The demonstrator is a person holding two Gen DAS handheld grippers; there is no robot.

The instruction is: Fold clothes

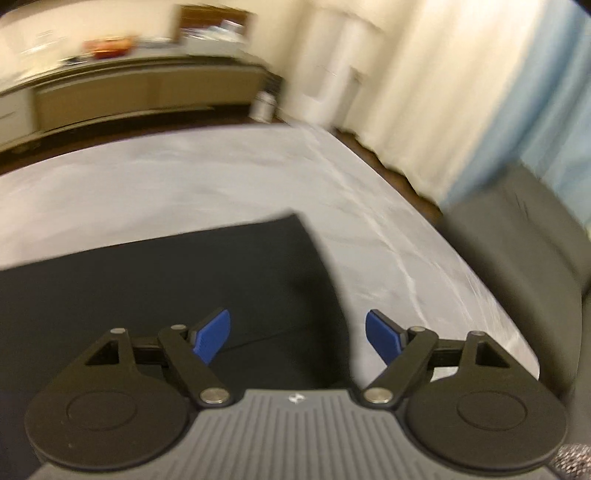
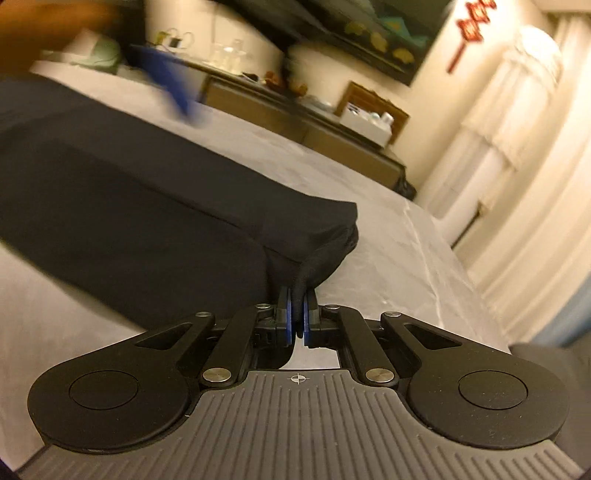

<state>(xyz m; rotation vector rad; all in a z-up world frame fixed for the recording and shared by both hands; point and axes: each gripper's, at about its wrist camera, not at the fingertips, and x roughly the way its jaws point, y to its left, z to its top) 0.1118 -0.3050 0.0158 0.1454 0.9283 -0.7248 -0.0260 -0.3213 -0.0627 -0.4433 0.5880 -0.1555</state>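
A dark navy garment lies flat on a grey marbled table. My left gripper hovers over its right part, blue pads wide apart and nothing between them. In the right wrist view the same garment stretches away to the left, and my right gripper is shut on a pinched corner of its near edge, lifting the fabric slightly. The left gripper shows as a blue blur at the garment's far side.
The grey table reaches past the garment to the right. A dark grey chair stands at its right edge. A low sideboard with clutter and cream curtains are behind. A person's hand is blurred at upper left.
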